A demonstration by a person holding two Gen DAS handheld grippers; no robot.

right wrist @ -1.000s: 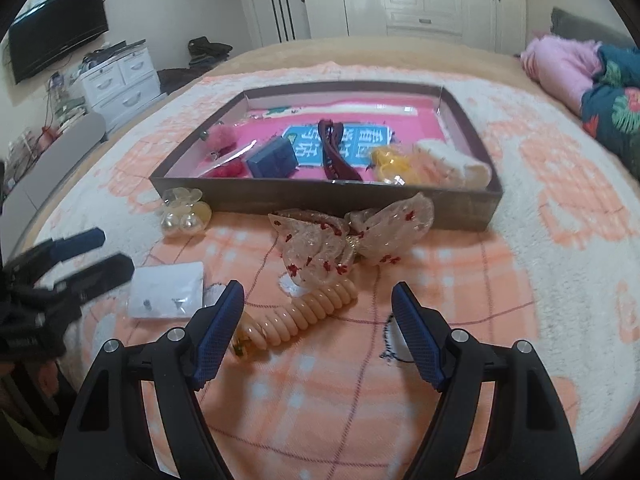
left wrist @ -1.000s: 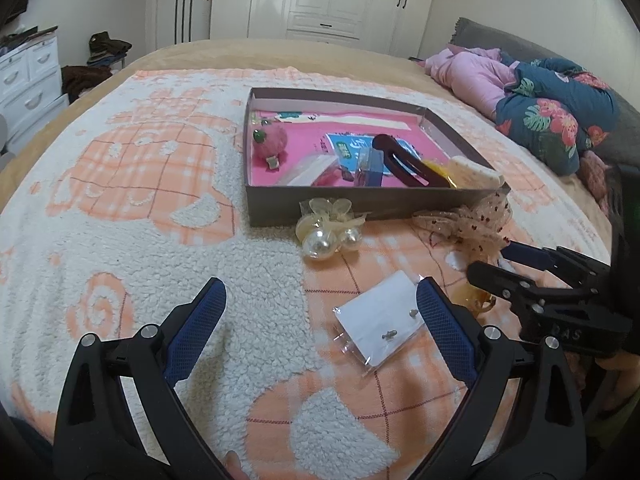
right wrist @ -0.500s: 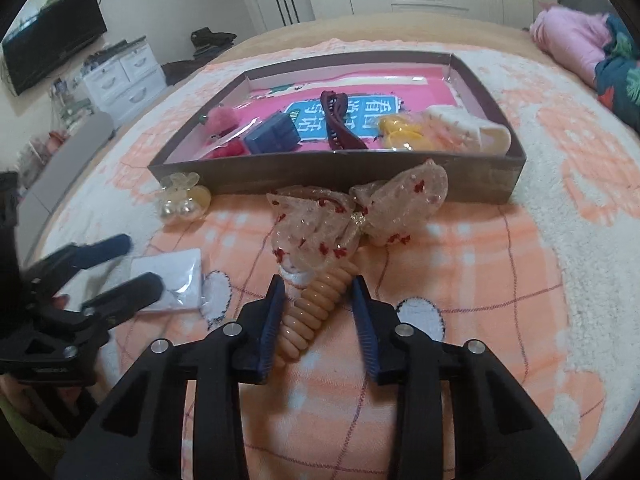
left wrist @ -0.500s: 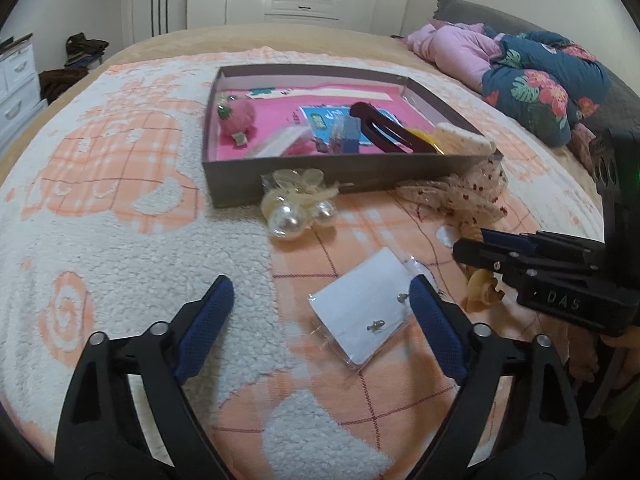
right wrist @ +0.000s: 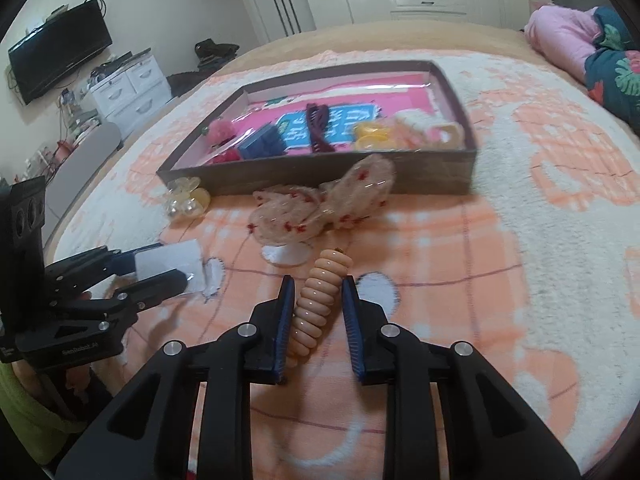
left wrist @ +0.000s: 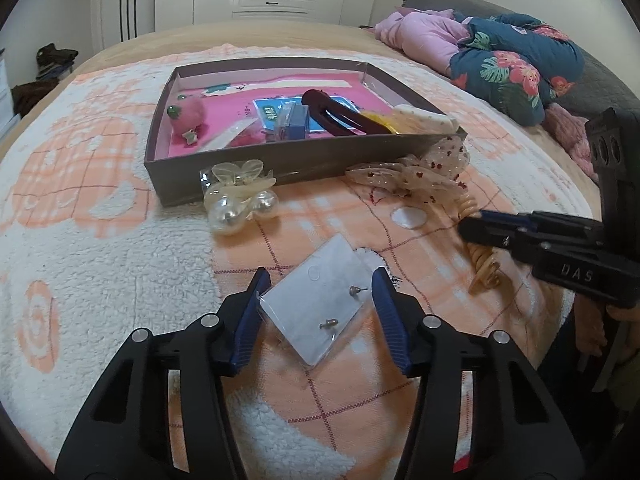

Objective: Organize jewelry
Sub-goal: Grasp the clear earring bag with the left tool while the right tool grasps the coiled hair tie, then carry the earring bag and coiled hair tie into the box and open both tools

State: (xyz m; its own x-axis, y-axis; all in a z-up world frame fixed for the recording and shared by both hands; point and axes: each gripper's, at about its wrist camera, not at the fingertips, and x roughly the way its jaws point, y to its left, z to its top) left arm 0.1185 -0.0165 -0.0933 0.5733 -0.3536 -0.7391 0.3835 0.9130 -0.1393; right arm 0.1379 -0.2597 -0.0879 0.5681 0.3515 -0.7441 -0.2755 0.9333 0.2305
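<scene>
A white earring card (left wrist: 316, 304) in a clear sleeve lies on the orange-and-white blanket between the pads of my left gripper (left wrist: 320, 276). Its jaws are closing: the left pad touches the card's corner and a thin gap stays at the right pad. The right wrist view shows the same left gripper (right wrist: 172, 266) around the card (right wrist: 172, 258). My right gripper (right wrist: 318, 280) is closing on a peach coil hair tie (right wrist: 320, 296), which runs slantwise between the pads and touches both. The left wrist view shows the right gripper (left wrist: 470, 226) clamped across the coil (left wrist: 486, 270).
A grey box (left wrist: 240, 168) with a pink floor holds several hair accessories. In front of it lie a pearl claw clip (left wrist: 236, 204) and a sheer bow clip (left wrist: 416, 176). Folded clothes (left wrist: 512, 64) sit at the far right; a white dresser (right wrist: 128, 88) stands left of the bed.
Both pairs of jaws have narrowed from wide open. The left gripper has come forward so the earring card lies between its pads. The right gripper has moved onto the coil hair tie.
</scene>
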